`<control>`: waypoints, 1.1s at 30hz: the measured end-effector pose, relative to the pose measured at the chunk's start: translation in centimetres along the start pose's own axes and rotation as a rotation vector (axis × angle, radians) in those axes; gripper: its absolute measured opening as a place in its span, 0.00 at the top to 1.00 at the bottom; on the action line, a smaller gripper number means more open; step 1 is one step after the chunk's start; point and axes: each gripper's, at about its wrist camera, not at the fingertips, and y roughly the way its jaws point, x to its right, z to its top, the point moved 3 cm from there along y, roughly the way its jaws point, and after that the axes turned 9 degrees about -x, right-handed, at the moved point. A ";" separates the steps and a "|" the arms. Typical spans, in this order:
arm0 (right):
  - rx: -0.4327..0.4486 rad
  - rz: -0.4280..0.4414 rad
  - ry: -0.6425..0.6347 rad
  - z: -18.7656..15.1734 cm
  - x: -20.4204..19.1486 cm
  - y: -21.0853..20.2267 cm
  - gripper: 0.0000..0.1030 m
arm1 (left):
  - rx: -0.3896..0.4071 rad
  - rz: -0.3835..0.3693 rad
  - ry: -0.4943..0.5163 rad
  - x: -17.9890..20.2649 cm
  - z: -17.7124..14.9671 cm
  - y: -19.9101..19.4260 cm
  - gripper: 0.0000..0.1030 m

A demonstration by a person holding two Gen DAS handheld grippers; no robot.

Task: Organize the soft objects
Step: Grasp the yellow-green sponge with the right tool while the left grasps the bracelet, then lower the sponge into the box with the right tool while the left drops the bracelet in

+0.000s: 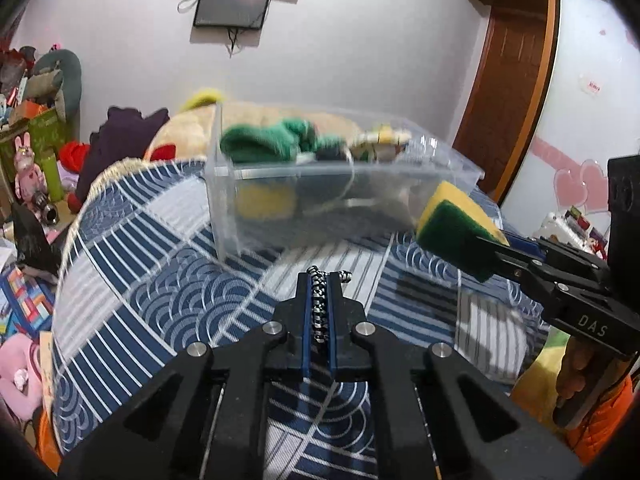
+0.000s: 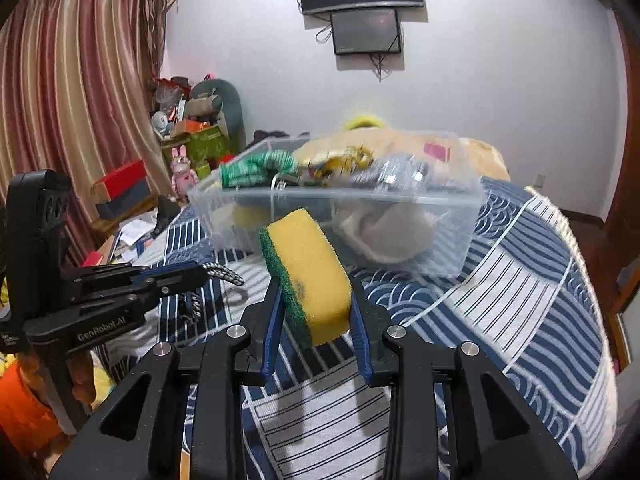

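Sponge (image 2: 310, 280) yellow foam, green scrub face, clamped in right jaws | braided cord (image 1: 319, 304) pinched in left jaws | clear plastic bin (image 2: 448, 200)

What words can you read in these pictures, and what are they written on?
"DAS": on the right gripper body.
"GenRobot.AI": on the left gripper body.
Small white print further left on that gripper: too small to read.
Pink sticker on the wardrobe door: too blurred.

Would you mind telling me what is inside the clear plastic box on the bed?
The box holds a green cloth, a yellow toy, a white cloth and a yellow sponge; anything beneath is hidden.
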 end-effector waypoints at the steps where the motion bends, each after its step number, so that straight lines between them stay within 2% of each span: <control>1: 0.012 -0.008 0.000 0.3 0.1 -0.3 0.73 | 0.016 -0.004 -0.002 0.0 0.5 -0.4 0.95; 5: 0.066 -0.038 0.004 1.3 0.5 -1.7 0.73 | 0.067 -0.013 -0.005 -0.1 2.5 -1.8 0.95; 10: 0.127 -0.082 0.018 2.8 1.5 -3.0 0.73 | 0.143 0.011 0.013 0.3 5.1 -3.1 0.95; 15: 0.172 -0.149 0.045 4.5 2.9 -3.6 0.73 | 0.179 0.037 0.020 0.4 6.9 -2.8 0.95; 18: 0.181 -0.196 0.054 5.3 3.8 -3.5 0.73 | 0.167 0.020 0.011 0.4 7.8 -1.9 0.95; 22: 0.171 -0.214 0.088 6.1 5.0 -2.4 0.73 | 0.128 -0.008 0.004 0.5 8.8 0.0 0.95; 26: 0.130 -0.195 0.122 6.3 5.4 -0.5 0.73 | 0.098 0.005 0.006 0.5 9.3 1.9 0.95; 33: 0.053 -0.194 0.099 6.0 5.0 2.2 0.73 | 0.048 0.049 0.012 -0.1 9.3 4.8 0.95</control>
